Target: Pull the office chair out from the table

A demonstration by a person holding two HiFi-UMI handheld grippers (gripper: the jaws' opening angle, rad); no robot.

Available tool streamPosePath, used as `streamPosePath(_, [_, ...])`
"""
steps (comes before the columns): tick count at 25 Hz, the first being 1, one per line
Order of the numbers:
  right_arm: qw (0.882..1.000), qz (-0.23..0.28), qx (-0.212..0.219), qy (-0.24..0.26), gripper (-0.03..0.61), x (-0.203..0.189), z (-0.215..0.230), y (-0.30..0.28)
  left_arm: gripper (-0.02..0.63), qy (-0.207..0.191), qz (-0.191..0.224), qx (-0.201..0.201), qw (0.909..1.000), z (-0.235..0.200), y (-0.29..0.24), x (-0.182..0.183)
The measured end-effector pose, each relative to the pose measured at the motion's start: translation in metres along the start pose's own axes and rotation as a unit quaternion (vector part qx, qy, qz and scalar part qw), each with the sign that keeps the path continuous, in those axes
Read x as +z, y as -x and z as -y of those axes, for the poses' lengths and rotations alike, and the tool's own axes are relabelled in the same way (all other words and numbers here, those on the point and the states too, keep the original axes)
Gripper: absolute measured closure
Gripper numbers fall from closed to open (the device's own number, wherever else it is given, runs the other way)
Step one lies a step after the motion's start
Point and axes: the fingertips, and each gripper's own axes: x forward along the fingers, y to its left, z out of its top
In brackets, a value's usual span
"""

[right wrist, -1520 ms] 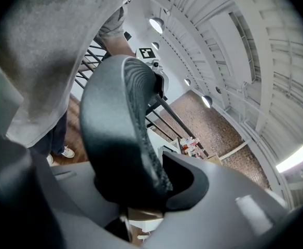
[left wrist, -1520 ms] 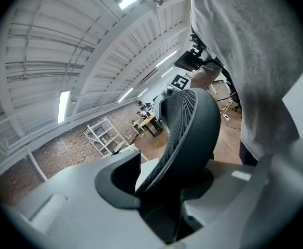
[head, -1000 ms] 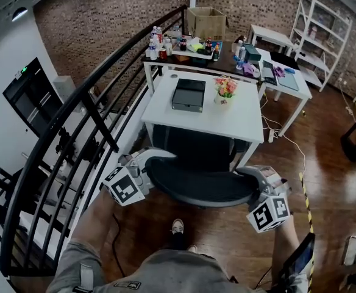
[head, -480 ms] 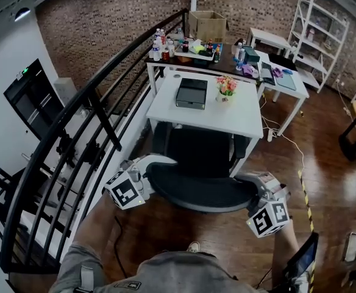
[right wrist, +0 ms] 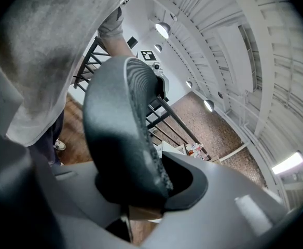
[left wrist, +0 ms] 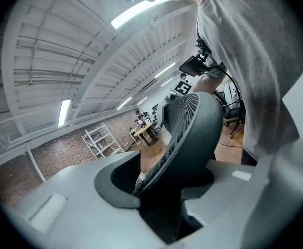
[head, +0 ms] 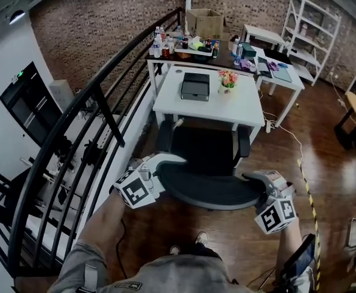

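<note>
The black mesh office chair (head: 203, 146) stands in front of the white table (head: 239, 105), with its seat out from under the tabletop. Its curved backrest top (head: 210, 191) faces me. My left gripper (head: 158, 162) is shut on the backrest's left end and my right gripper (head: 262, 179) on its right end. The right jaws have just closed a little tighter on it. In the left gripper view the backrest rim (left wrist: 193, 134) runs down between the jaws of the left gripper (left wrist: 162, 196). The right gripper view shows the same rim (right wrist: 118, 139) wedged in the right gripper (right wrist: 141, 196).
A black metal railing (head: 83, 124) runs close along the left. On the table lie a black box (head: 195, 85) and a flower pot (head: 228, 79). A cluttered table (head: 193, 46) and white shelves (head: 312, 20) stand behind. My shoes (head: 200, 239) are on the wooden floor.
The chair and both grippers have moved toward me, away from the table. The gap between chair and table has widened, and the armrests now show.
</note>
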Motion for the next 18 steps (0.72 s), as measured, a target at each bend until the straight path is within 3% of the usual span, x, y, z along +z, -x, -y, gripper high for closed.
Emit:
streamPosePath(12, [1.0, -0.008, -0.001, -0.016, 0.477, 0.043, -0.049, 0.042, 0.465, 0.008, 0.021, -0.012, 0.9997, 0.051, 0.035, 0.045])
streamPosePath(18, [1.0, -0.002, -0.004, -0.017, 0.477, 0.051, -0.074, 0.066, 0.465, 0.016, 0.01, -0.008, 0.9998, 0.08, 0.042, 0.062])
